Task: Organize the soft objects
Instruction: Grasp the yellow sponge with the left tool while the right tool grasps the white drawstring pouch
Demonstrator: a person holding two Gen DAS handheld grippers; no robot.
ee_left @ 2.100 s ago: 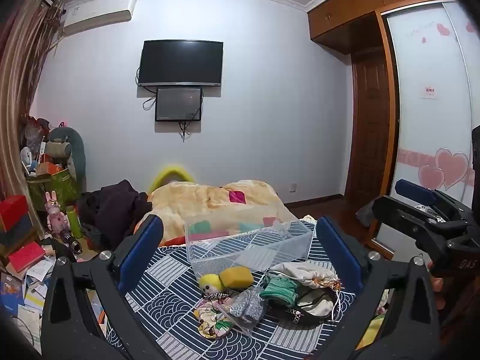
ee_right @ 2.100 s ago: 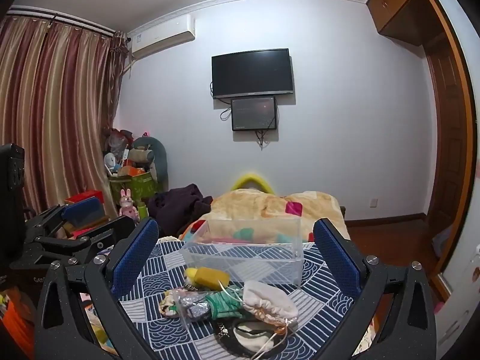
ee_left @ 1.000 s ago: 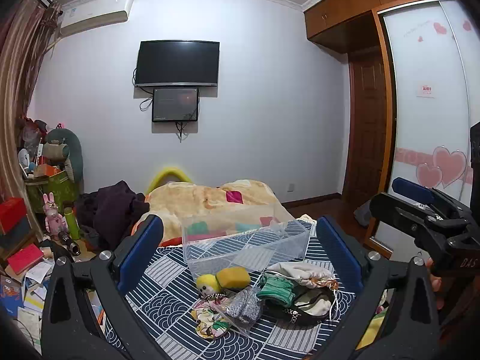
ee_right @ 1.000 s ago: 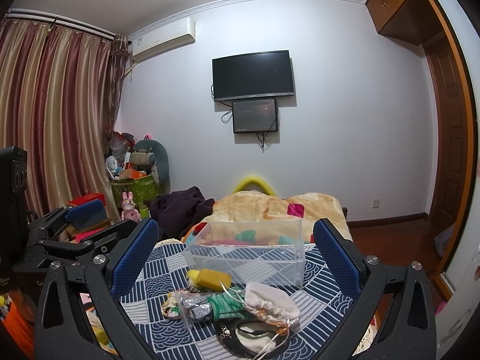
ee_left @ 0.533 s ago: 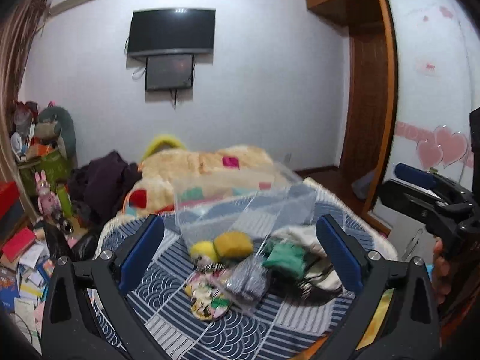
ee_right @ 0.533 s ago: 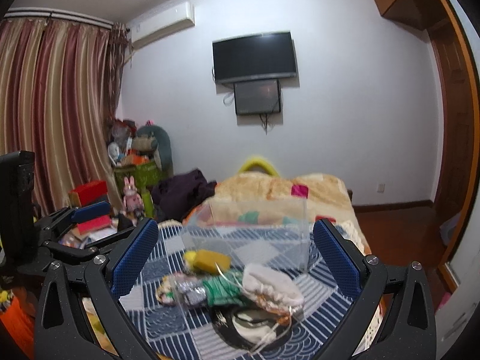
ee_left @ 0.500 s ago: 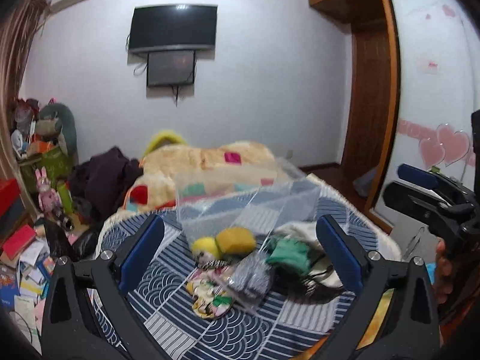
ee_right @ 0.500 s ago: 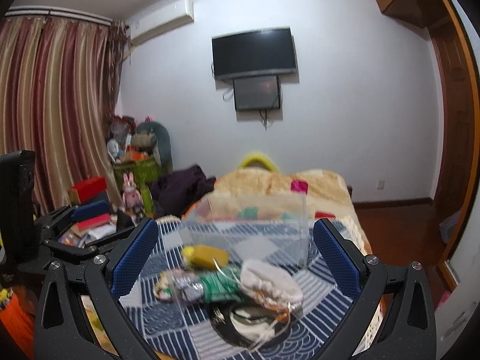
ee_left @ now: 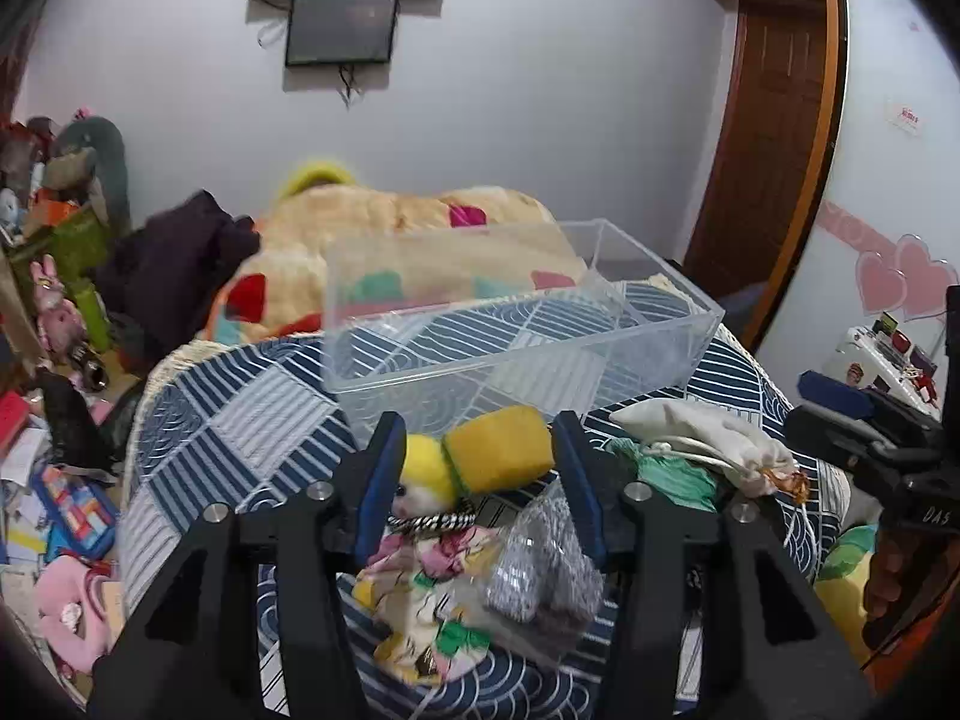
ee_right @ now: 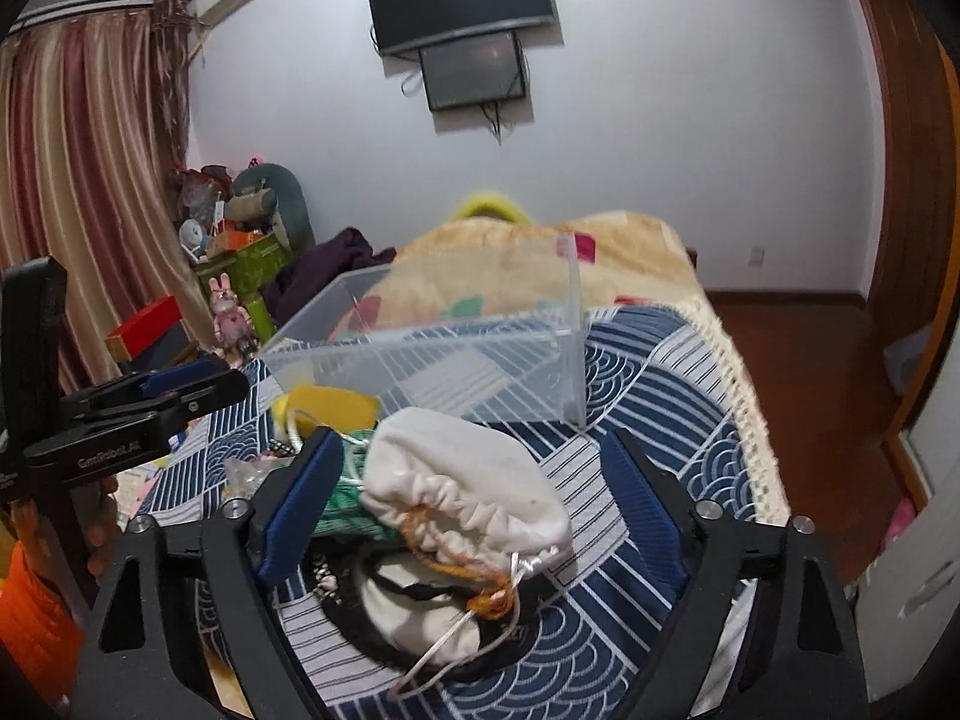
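Reaching in to begin the sorting, the left tool [ee_left: 474, 474] straddles the yellow plush doll [ee_left: 474, 462], unclenched; the right tool [ee_right: 474, 498], released, flanks the white drawstring pouch [ee_right: 462, 480]. Next: clench, lift toward the clear bin [ee_left: 660, 348] beyond.

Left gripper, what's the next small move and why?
Probably close the left gripper on the yellow-haired plush doll: its open blue pads already flank the doll, which lies on the blue patterned quilt just before the clear plastic bin.
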